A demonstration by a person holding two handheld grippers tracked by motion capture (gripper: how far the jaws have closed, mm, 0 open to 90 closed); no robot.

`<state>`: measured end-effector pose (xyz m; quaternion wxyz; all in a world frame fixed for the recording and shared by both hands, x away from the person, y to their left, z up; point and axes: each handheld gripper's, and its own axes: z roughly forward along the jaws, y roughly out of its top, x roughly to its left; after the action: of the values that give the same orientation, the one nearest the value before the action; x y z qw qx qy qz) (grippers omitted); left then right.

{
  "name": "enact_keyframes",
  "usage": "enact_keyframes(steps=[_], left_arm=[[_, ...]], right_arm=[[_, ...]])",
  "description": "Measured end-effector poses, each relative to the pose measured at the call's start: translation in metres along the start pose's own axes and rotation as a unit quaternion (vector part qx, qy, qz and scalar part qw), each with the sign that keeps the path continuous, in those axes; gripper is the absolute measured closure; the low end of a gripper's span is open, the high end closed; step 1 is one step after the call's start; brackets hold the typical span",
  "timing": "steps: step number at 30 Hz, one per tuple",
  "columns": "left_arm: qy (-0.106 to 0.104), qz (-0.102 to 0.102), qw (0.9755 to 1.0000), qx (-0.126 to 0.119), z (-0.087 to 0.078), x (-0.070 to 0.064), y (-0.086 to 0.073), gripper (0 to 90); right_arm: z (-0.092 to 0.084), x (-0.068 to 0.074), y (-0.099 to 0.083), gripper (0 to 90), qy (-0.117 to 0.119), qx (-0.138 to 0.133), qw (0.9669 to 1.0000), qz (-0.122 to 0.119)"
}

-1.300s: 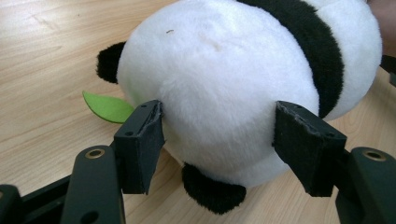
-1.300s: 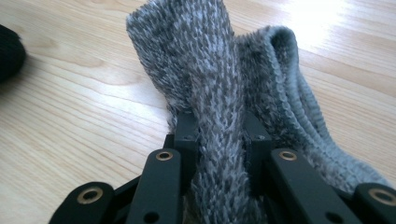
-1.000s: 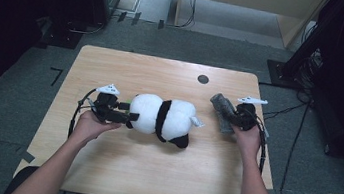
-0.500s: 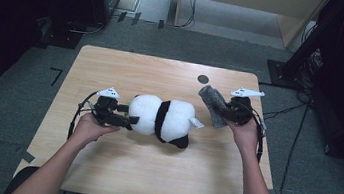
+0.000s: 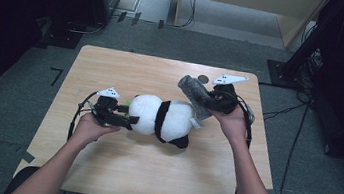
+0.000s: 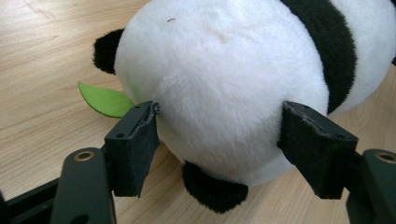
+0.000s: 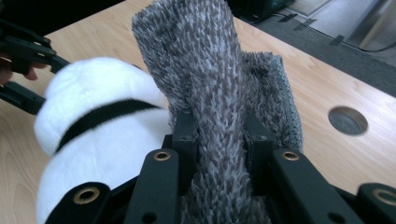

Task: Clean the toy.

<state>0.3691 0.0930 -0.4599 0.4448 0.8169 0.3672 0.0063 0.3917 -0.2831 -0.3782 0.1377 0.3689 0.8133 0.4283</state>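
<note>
One panda plush (image 5: 164, 120) lies mid-table (image 5: 98, 178), its white end pinched by the left gripper (image 6: 219, 135), whose jaws stand wide. One grey sock (image 7: 212, 93) is clamped in the right gripper (image 7: 218, 140), lifted near the far right corner beside a round hole (image 7: 348, 120).

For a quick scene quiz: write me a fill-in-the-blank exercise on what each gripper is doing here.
1. The left gripper has its jaws on either side of the plush ____.
2. The right gripper is shut on a fuzzy ____ cloth.
3. The panda lies on a ____ table.
Missing words: panda; grey; wooden
</note>
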Motion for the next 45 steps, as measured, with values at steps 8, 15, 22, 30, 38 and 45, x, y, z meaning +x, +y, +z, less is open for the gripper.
enact_keyframes(steps=[8,15,22,30,38,45], left_arm=[[0.003,0.0,1.0,0.0,0.0,0.0,0.0,26.5],[0.003,-0.004,1.0,0.002,0.001,0.001,0.001,24.5],[0.002,-0.005,1.0,0.006,0.0,0.001,0.002,24.2],[0.001,-0.01,0.9999,0.01,0.001,0.002,0.003,24.0],[-0.005,-0.028,0.9995,0.011,0.014,0.01,0.0,9.1],[-0.036,-0.046,0.9981,0.02,0.024,0.02,-0.004,7.9]], right_arm=[[0.023,0.017,0.025,72.5,0.029,0.016,0.9992,-0.02],[0.048,0.036,0.041,72.5,0.063,0.02,0.9975,-0.026],[0.082,0.058,0.052,72.3,0.093,0.045,0.9937,-0.044],[0.115,0.071,0.051,71.6,0.117,0.082,0.9884,-0.051],[0.121,0.071,0.048,71.9,0.126,0.092,0.9868,-0.042],[0.126,0.075,0.046,72.5,0.123,0.101,0.9861,-0.048]])
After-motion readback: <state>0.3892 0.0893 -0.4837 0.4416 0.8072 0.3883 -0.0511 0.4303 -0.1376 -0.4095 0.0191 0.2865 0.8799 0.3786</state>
